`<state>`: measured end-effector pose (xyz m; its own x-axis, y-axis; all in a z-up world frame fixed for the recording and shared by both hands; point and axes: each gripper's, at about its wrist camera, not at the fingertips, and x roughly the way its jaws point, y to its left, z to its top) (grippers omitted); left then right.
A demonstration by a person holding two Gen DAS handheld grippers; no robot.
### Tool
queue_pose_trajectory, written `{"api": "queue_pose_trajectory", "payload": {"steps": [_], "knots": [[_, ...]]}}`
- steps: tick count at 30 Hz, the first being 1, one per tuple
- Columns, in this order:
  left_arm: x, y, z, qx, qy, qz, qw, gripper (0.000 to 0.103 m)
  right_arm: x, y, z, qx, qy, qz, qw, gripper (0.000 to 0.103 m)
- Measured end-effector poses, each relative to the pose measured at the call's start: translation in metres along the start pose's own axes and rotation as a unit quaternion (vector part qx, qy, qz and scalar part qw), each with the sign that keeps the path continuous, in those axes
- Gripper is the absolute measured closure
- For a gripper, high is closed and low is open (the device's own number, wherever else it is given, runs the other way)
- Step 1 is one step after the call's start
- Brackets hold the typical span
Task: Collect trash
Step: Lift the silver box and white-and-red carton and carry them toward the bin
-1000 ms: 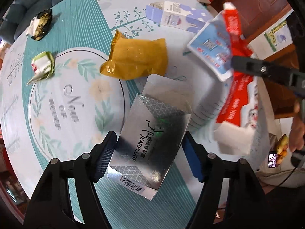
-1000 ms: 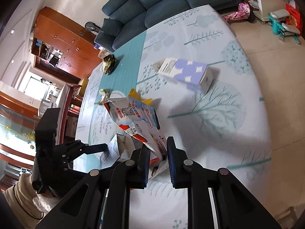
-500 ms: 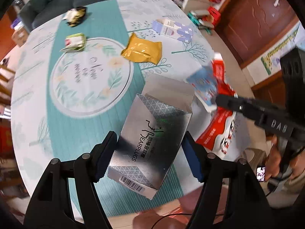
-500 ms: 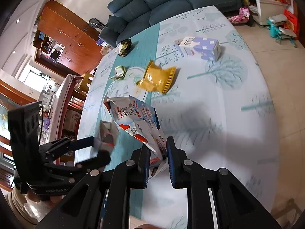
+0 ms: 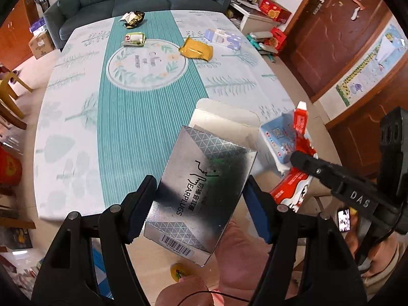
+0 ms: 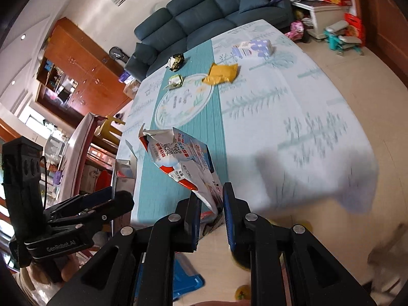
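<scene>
While the left claw [image 5: 199, 204] clamps a silver earplug box [image 5: 204, 191] by its two long sides, the right claw [image 6: 210, 210] pinches the lower end of a crumpled red-and-white carton [image 6: 183, 163] — both are held in the air at the near edge of the counter [image 5: 76, 127]. On the far half of the counter lie a yellow pouch [image 5: 196, 48], a purple-and-white box [image 5: 224, 38], a green-and-white wrapper [image 5: 134, 38] and a dark crumpled wrapper [image 5: 132, 19] — all well apart from both claws.
</scene>
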<state>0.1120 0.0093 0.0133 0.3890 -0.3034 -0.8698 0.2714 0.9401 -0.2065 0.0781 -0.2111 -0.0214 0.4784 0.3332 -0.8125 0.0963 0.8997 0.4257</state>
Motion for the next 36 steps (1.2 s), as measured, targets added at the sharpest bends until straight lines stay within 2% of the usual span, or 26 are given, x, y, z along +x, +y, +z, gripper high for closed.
{"api": "queue_pose_trajectory", "payload": {"steps": [5, 11, 19, 26, 36], "knots": [[-0.028, -0.006, -0.055, 0.027, -0.006, -0.002, 0.9996, 0.037, -0.019, 0.013, -0.061, 0.009, 0.003, -0.012, 1.000, 0.087], [-0.034, -0.009, -0.109, 0.015, 0.025, -0.015, 0.9995, 0.037, -0.026, 0.016, -0.129, 0.022, 0.050, -0.029, 0.998, 0.087], [-0.010, -0.010, -0.152, -0.027, 0.050, -0.016, 0.9982, 0.037, -0.013, -0.003, -0.168, 0.023, 0.096, -0.040, 0.994, 0.087], [0.056, -0.005, -0.182, -0.065, 0.076, 0.003, 0.9950, 0.037, 0.044, -0.047, -0.183, 0.029, 0.134, -0.053, 0.989, 0.086], [0.198, 0.009, -0.223, -0.096, 0.097, 0.042, 0.9897, 0.036, 0.172, -0.113, -0.224, 0.033, 0.175, -0.076, 0.981, 0.086]]}}
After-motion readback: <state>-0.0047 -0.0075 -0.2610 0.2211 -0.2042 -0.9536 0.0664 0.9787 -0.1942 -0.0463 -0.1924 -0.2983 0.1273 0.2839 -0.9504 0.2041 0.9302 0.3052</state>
